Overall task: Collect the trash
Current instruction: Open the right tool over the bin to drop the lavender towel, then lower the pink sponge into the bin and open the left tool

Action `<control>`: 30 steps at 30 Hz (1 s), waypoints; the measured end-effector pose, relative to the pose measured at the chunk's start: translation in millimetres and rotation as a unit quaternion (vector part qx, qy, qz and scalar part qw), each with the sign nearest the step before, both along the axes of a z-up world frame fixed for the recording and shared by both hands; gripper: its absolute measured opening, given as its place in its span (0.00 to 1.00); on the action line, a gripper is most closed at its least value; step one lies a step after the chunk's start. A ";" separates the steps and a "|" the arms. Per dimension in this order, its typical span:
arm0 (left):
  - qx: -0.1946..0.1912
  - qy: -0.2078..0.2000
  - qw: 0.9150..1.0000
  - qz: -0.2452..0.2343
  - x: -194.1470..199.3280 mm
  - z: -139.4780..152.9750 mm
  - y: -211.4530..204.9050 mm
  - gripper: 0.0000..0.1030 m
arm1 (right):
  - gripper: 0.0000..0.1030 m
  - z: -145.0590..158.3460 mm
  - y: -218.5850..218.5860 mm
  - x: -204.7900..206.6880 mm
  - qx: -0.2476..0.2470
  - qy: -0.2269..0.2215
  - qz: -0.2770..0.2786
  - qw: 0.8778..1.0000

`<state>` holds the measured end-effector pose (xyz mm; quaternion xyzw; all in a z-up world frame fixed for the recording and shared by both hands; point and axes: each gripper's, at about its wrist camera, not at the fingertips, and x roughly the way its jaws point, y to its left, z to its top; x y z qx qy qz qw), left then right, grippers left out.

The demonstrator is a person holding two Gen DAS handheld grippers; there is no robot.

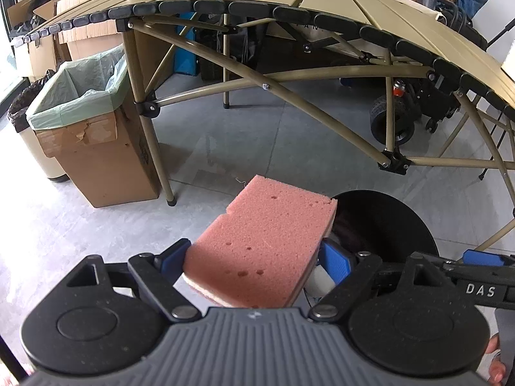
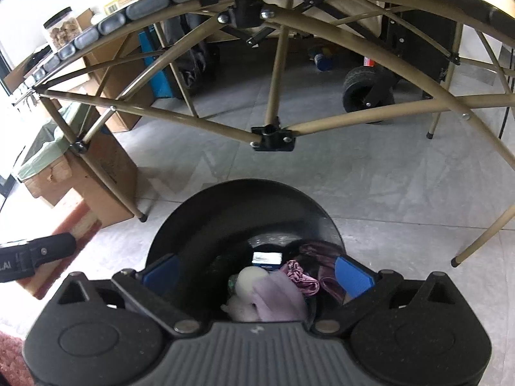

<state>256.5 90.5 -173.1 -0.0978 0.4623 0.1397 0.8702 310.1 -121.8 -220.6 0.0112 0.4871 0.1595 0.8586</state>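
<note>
My left gripper point(image 1: 254, 257) is shut on a pink sponge point(image 1: 267, 241) with a pale underside, held above the floor just left of a round black bin point(image 1: 396, 222). My right gripper point(image 2: 257, 273) is open and empty, directly over the same black bin point(image 2: 231, 212). Inside the bin lie crumpled pink and lilac wrappers point(image 2: 289, 283), a whitish lump point(image 2: 248, 281) and a small blue-and-white pack point(image 2: 266, 258). The right gripper's body point(image 1: 476, 270) shows at the right edge of the left wrist view.
A tan folding table point(image 1: 289, 3) with crossed legs point(image 2: 273, 136) stands ahead. A cardboard box with a green liner bag point(image 1: 80, 96) stands at the left by a table leg. A wheeled cart point(image 1: 392, 119) sits under the table. The floor is grey tile; a red rug edge point(image 2: 74, 225) lies left.
</note>
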 end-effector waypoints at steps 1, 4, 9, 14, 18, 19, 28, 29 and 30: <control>0.000 0.000 1.000 0.000 0.2 -0.4 -0.3 0.84 | 1.00 0.7 -0.3 -0.2 -0.002 -0.001 -0.002 1.000; 0.000 0.002 1.000 -0.004 1.6 -1.7 -3.0 0.84 | 1.00 4.3 -0.8 -0.5 -0.013 -0.007 -0.005 1.000; 0.005 0.004 1.000 -0.021 4.5 -4.0 -16.1 0.84 | 1.00 18.2 -10.4 -2.9 -0.018 -0.022 -0.018 0.999; 0.009 0.008 0.999 -0.046 11.8 -7.5 -34.8 0.84 | 1.00 32.5 -32.3 -4.1 -0.016 -0.039 -0.049 0.998; 0.015 0.015 0.997 -0.070 18.0 -13.4 -51.1 0.84 | 1.00 43.6 -51.2 -4.8 -0.003 -0.045 -0.074 0.996; 0.016 0.016 0.997 -0.076 20.2 -14.5 -54.9 0.84 | 1.00 46.2 -54.7 -5.5 0.000 -0.048 -0.077 0.996; 0.016 0.020 0.993 -0.117 38.5 -22.8 -84.8 0.84 | 1.00 65.7 -84.9 -11.2 0.011 -0.067 -0.108 0.992; 0.015 0.022 0.992 -0.121 41.2 -24.1 -88.2 0.84 | 1.00 66.6 -88.3 -11.5 0.013 -0.068 -0.113 0.991; 0.015 0.023 0.992 -0.124 43.5 -25.1 -90.7 0.84 | 1.00 67.7 -91.5 -11.4 0.014 -0.069 -0.117 0.991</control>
